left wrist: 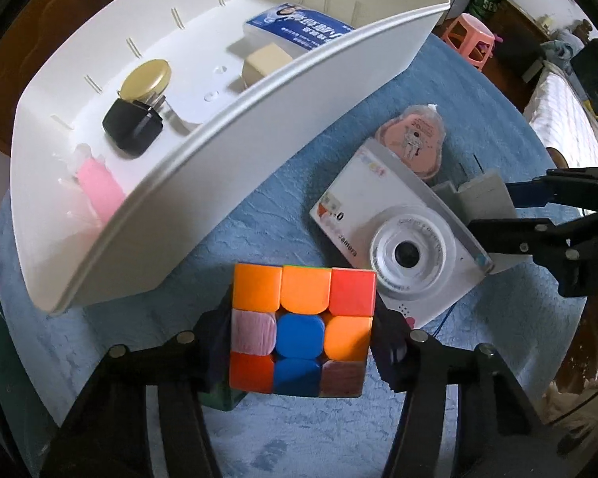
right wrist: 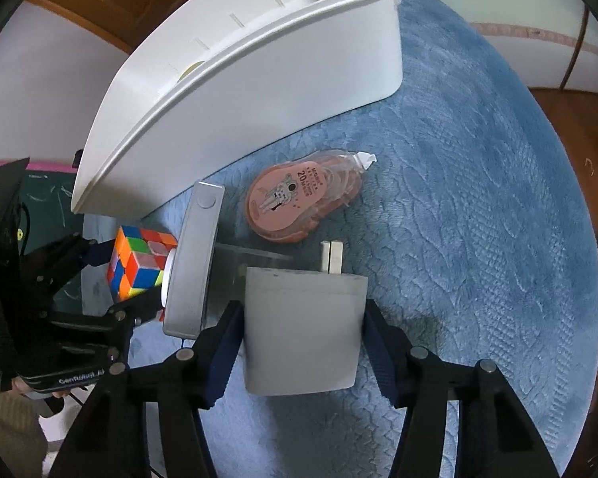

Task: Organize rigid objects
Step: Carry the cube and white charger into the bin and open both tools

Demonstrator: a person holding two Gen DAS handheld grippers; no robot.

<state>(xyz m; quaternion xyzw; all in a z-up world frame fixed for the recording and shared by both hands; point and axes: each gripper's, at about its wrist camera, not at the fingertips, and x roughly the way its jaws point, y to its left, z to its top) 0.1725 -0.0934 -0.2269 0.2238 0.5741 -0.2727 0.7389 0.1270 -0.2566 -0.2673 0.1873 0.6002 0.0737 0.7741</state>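
left gripper (left wrist: 301, 332): jaws closed on cube (left wrist: 301, 328), on blue cloth (left wrist: 259, 219) beside bin (left wrist: 227, 151)
right gripper (right wrist: 303, 342): jaws closed on charger (right wrist: 303, 330), on cloth beside camera (right wrist: 191, 263)

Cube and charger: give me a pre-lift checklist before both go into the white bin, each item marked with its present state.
1. Left gripper pads against both sides of the puzzle cube: ok.
2. Right gripper pads against both sides of the grey charger: ok.
3. Charger free of the toy camera standing beside it: cannot tell, they sit very close.
4. Bare floor left in the white bin between the black case and the beige block: ok.
5. Correction tape clear of both grippers: ok.
6. Grip firm enough to lift: cannot tell.
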